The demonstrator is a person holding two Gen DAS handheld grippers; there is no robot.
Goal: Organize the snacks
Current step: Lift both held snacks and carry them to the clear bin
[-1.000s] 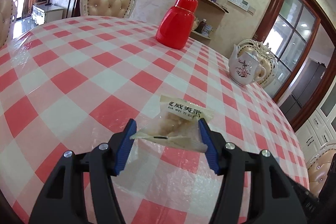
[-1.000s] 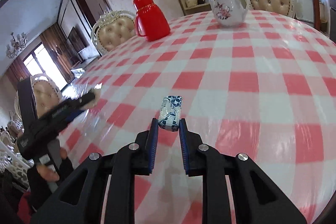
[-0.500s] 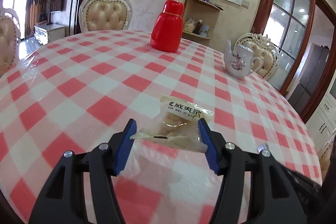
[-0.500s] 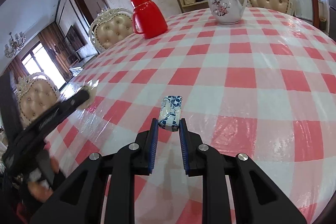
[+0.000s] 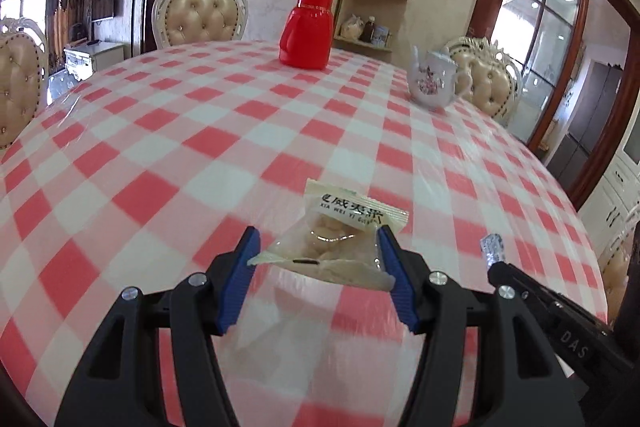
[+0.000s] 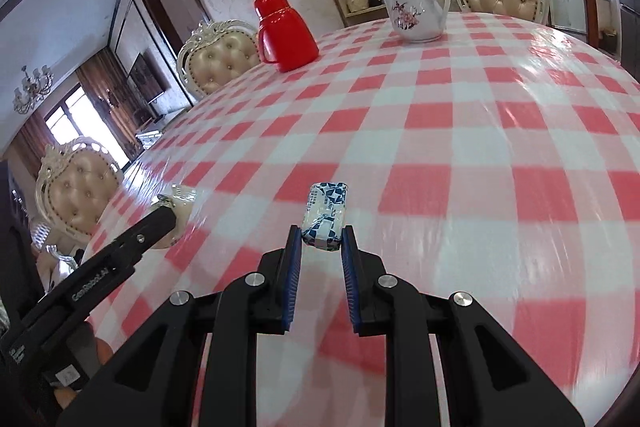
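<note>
My left gripper [image 5: 318, 247] is shut on a clear snack packet [image 5: 336, 239] with pale pieces inside and a white printed top, held above the red-and-white checked table [image 5: 200, 147]. My right gripper [image 6: 320, 239] is shut on a small blue-and-white patterned packet [image 6: 325, 213], also above the table. The right gripper and its packet tip [image 5: 493, 247] show at the lower right of the left wrist view. The left gripper with its packet [image 6: 178, 201] shows at the left of the right wrist view.
A red thermos jug [image 5: 307, 27] and a white flowered teapot [image 5: 432, 79] stand at the far side of the table. Padded cream chairs [image 5: 200, 13] ring the table. A wall shelf [image 5: 372, 15] with jars is behind.
Both grippers have drawn back and tilted up with their packets still held. The two grippers have come closer together, each now showing in the other's view.
</note>
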